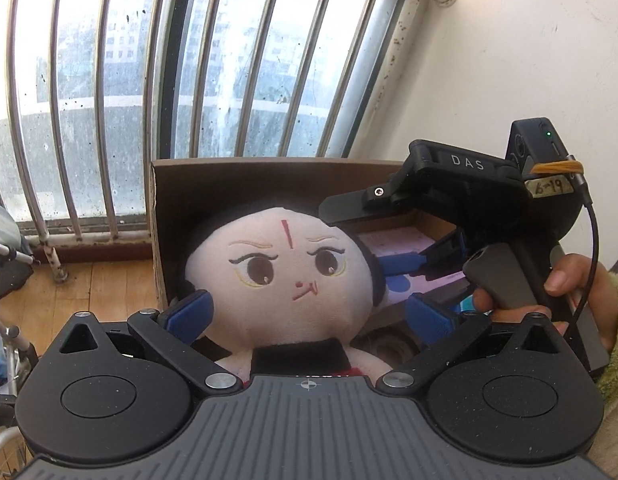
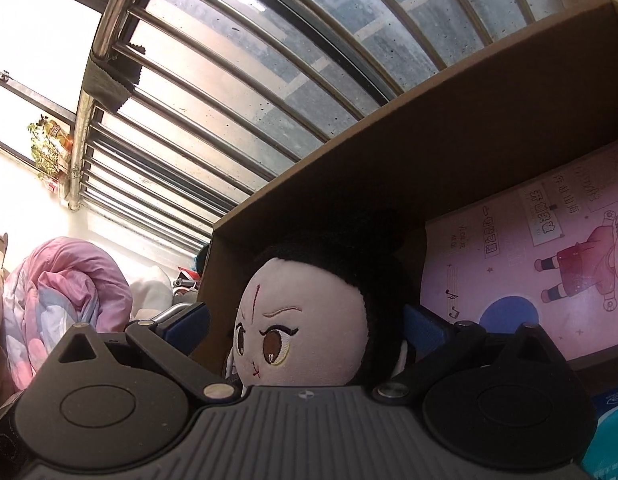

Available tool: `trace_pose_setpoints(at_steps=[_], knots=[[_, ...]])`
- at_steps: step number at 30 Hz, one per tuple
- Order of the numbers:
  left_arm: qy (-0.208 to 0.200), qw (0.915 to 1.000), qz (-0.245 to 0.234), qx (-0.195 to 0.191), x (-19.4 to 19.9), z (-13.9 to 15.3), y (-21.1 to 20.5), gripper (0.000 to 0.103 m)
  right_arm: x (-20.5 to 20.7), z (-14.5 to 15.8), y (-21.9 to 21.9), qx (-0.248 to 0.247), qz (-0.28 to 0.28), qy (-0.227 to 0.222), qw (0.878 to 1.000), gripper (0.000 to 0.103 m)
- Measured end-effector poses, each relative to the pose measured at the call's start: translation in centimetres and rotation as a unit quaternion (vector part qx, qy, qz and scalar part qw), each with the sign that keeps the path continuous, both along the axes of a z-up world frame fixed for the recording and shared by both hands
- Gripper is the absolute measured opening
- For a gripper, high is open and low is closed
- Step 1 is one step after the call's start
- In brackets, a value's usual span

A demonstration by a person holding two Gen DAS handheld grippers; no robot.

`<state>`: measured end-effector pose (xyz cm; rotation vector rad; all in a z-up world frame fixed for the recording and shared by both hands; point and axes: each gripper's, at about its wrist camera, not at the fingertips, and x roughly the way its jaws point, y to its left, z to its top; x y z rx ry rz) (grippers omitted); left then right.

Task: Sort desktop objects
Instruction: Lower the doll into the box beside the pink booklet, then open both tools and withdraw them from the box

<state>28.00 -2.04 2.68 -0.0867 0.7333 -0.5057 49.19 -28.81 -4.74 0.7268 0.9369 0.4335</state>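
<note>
A plush doll (image 1: 285,276) with a pale face and black hair sits at the open cardboard box (image 1: 237,188). My left gripper (image 1: 309,312) has its blue pads on both sides of the doll's body, below the head. My right gripper (image 1: 405,266) reaches in from the right, its blue fingers (image 1: 401,260) at the side of the doll's head. In the right wrist view the doll's head (image 2: 309,320) fills the gap of the right gripper (image 2: 309,326), pads on either side. A pink picture book (image 2: 541,260) stands inside the box (image 2: 429,160).
A barred window (image 1: 169,80) stands behind the box. Wooden floor (image 1: 89,296) lies to the left, with a metal frame at the far left. A pink quilt (image 2: 61,300) lies left of the box. A white wall (image 1: 529,60) is at the right.
</note>
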Motion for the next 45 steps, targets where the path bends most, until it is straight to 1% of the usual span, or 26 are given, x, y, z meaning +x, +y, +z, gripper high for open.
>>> trace_pose_setpoints(at_steps=[9, 13, 18, 22, 25, 27, 29, 32, 34, 35, 38, 42, 45], knots=[[0.0, 0.9997, -0.019, 0.014, -0.2, -0.5, -0.7, 0.103, 1.2, 0.5, 2.1, -0.034, 0.015, -0.006, 0.999, 0.103], [0.002, 0.9997, -0.02, 0.012, -0.3, -0.5, -0.6, 0.103, 1.5, 0.4, 2.8, -0.042, 0.022, -0.007, 0.999, 0.103], [0.002, 0.9997, -0.019, 0.011, -0.3, -0.5, -0.7, 0.103, 1.4, 0.5, 2.4, -0.035, 0.016, -0.007, 0.999, 0.103], [-0.002, 1.0, -0.008, 0.002, -0.7, -0.2, -0.2, 0.103, -0.3, 1.4, 0.9, -0.008, -0.011, -0.027, 1.0, 0.103], [-0.015, 0.9998, -0.005, -0.008, -2.0, 0.5, 0.3, 0.103, -2.9, 2.7, -0.4, 0.014, -0.027, -0.056, 0.998, 0.103], [-0.032, 0.9994, 0.0, -0.013, -3.4, 1.4, 0.7, 0.103, -5.6, 4.0, -1.5, 0.026, -0.035, -0.082, 0.996, 0.103], [-0.05, 0.9986, 0.004, -0.018, -4.8, 2.2, 1.2, 0.103, -8.7, 5.4, -2.2, 0.024, -0.047, -0.109, 0.993, 0.103], [-0.071, 0.9967, 0.013, -0.038, -7.6, 3.4, 1.8, 0.103, -13.9, 7.5, -3.0, 0.004, -0.065, -0.151, 0.986, 0.103], [-0.083, 0.995, 0.021, -0.05, -9.4, 3.9, 2.0, 0.103, -17.1, 8.6, -3.1, -0.018, -0.072, -0.176, 0.981, 0.103], [-0.09, 0.9943, 0.025, -0.052, -10.3, 4.1, 2.0, 0.103, -19.1, 9.2, -3.0, -0.036, -0.077, -0.191, 0.978, 0.103], [-0.111, 0.9924, 0.034, -0.042, -12.9, 4.5, 1.4, 0.103, -23.9, 9.7, -2.1, -0.098, -0.099, -0.218, 0.966, 0.103], [-0.125, 0.9908, 0.048, -0.017, -15.8, 4.6, -0.2, 0.103, -28.4, 9.0, -0.2, -0.17, -0.122, -0.224, 0.952, 0.103], [-0.121, 0.9914, 0.049, -0.008, -17.4, 4.3, -1.2, 0.103, -30.9, 8.0, 1.2, -0.219, -0.136, -0.217, 0.941, 0.103]])
